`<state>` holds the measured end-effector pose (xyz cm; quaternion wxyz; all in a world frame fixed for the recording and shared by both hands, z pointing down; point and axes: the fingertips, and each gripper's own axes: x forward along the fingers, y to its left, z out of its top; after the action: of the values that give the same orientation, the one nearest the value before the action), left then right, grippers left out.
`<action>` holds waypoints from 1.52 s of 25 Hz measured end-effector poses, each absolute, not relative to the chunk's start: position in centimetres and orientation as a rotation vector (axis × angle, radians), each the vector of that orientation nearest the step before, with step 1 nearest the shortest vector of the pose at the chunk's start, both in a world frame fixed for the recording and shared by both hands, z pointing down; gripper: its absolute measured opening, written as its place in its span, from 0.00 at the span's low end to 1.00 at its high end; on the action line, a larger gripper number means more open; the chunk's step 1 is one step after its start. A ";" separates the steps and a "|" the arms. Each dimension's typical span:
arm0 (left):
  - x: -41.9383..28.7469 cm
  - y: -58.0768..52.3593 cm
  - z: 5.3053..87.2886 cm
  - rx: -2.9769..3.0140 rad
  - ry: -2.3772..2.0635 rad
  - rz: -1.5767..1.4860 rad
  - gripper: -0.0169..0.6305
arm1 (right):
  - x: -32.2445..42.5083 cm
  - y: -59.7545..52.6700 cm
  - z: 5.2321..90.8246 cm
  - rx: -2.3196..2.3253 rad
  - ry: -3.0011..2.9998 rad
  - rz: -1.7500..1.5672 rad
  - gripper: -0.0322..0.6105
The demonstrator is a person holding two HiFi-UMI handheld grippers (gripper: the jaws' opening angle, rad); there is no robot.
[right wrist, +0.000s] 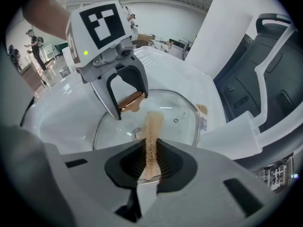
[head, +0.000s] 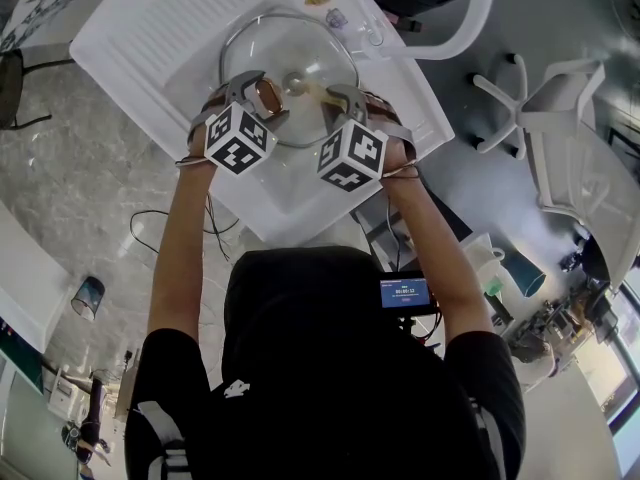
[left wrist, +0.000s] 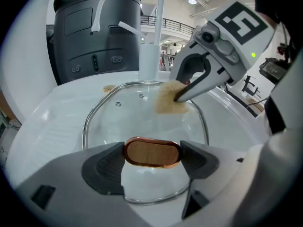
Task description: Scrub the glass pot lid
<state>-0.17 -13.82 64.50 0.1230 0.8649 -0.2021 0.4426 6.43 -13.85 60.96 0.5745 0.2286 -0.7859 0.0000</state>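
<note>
1. Right gripper [right wrist: 150, 157]: a thin tan scrub pad [right wrist: 152, 124] is being clamped edge-on between its dark ribbed jaws.
2. Glass pot lid [right wrist: 179, 105]: is being kept flat in a white sink [right wrist: 66, 108], under the pad's far end.
3. Left gripper [right wrist: 129, 106]: a copper-rimmed handle [right wrist: 131, 100] is being gripped between its jaws, over the lid.

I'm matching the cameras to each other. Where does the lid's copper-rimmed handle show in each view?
Head view: upper centre, handle in the left gripper.
Left gripper view: bottom centre, between the jaws.
Right gripper view: left of centre, beyond the sponge.
Shared landmark: the glass lid's metal rim.
</note>
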 end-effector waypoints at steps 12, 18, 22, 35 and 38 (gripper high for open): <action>-0.2 -13.8 64.6 2.529 -0.589 1.307 0.56 | 7.3 -16.7 59.8 0.588 -1.836 -0.028 0.10; -0.3 -13.8 64.4 2.532 -0.591 1.306 0.56 | 7.5 -17.7 59.2 0.606 -1.827 -0.060 0.10; -0.3 -13.7 64.5 2.531 -0.593 1.303 0.56 | 7.5 -17.7 59.3 0.609 -1.824 -0.074 0.10; -0.2 -13.8 64.6 2.532 -0.578 1.300 0.56 | 7.5 -17.9 59.3 0.628 -1.829 -0.079 0.09; -0.2 -13.8 64.6 2.532 -0.577 1.300 0.56 | 7.4 -17.4 59.5 0.619 -1.832 -0.074 0.09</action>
<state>-0.20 -13.75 64.58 0.1183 0.8658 -0.1972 0.4444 7.41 -17.40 59.46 0.5672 0.2634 -0.7796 -0.0316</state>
